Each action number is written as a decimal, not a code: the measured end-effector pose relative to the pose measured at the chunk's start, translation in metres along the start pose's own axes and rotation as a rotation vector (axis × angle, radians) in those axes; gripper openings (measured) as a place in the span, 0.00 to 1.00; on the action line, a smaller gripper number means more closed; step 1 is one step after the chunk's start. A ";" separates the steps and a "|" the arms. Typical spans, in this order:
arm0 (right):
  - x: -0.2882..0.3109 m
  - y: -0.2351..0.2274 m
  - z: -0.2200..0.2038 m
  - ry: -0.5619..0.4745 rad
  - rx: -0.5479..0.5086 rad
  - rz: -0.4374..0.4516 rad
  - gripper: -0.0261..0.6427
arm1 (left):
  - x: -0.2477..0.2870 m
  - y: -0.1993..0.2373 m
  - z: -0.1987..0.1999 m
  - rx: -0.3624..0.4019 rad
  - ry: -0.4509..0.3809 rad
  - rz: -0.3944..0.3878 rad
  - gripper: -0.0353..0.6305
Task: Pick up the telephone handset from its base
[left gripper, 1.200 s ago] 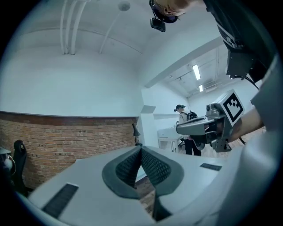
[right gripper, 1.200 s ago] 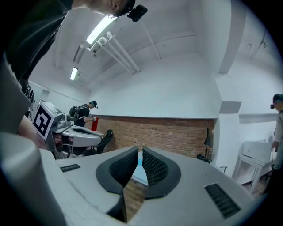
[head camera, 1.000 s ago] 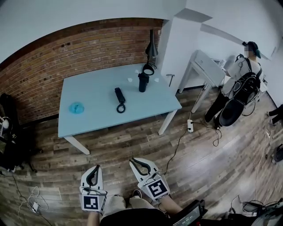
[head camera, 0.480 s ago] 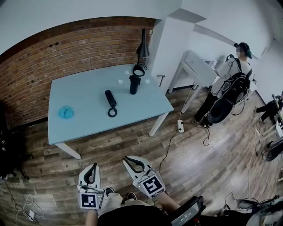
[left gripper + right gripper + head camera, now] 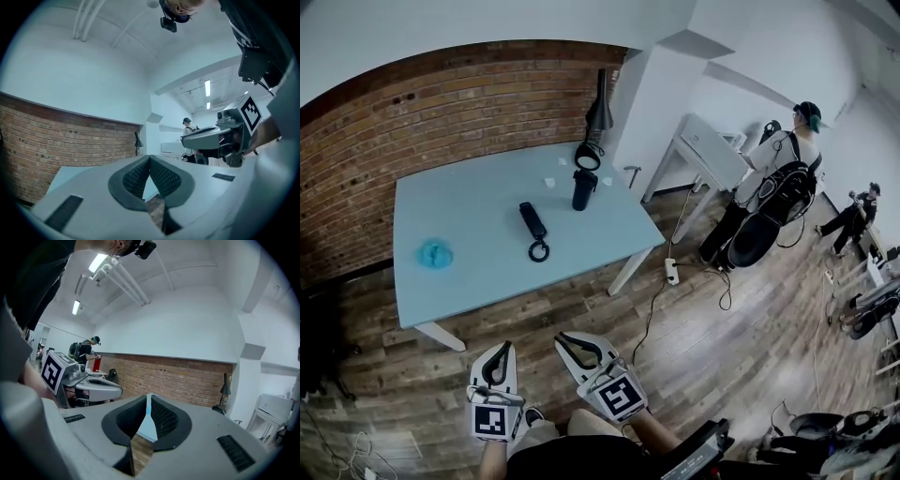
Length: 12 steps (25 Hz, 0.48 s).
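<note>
The black telephone handset [image 5: 529, 219] lies on the pale blue table [image 5: 478, 281], its coiled cord looped at the near end [image 5: 539, 250]; I cannot make out a separate base under it. Both grippers hang low in front of the person's body, over the wood floor and well short of the table. My left gripper [image 5: 500, 350] is shut with nothing in it, its ribbed pads [image 5: 136, 176] meeting at the tip. My right gripper [image 5: 563, 339] is also shut and empty, and its pads [image 5: 165, 417] are closed together. Each gripper view shows the other gripper alongside.
On the table stand a black cylinder [image 5: 580, 189], a black lamp [image 5: 595, 117] and a small blue object [image 5: 434, 252]. A brick wall [image 5: 412, 103] backs it. A power strip [image 5: 671, 272] and cable lie on the floor. A person with a backpack [image 5: 773, 187] stands by a white desk [image 5: 712, 155].
The head view has swung, so the table and handset now sit further left in the picture. Both grippers stay shut and low near the body.
</note>
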State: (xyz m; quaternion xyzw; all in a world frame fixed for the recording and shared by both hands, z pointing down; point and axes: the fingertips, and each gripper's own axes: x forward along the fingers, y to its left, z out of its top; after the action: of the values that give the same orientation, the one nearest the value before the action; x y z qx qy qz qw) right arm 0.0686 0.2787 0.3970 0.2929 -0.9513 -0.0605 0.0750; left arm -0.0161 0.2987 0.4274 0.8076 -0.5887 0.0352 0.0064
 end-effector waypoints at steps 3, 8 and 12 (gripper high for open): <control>0.007 -0.003 -0.012 0.018 -0.014 -0.007 0.08 | 0.013 0.003 -0.005 0.013 0.000 -0.038 0.05; 0.027 -0.019 -0.024 0.004 0.021 0.002 0.08 | 0.029 0.014 -0.016 0.004 0.025 -0.017 0.05; 0.051 -0.056 -0.026 -0.028 0.050 0.016 0.08 | 0.058 0.024 -0.019 0.015 0.045 0.019 0.05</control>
State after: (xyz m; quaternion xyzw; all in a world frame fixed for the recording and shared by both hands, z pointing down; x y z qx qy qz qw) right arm 0.0618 0.2020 0.4191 0.2860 -0.9558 -0.0402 0.0548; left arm -0.0222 0.2373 0.4489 0.8010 -0.5957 0.0577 0.0133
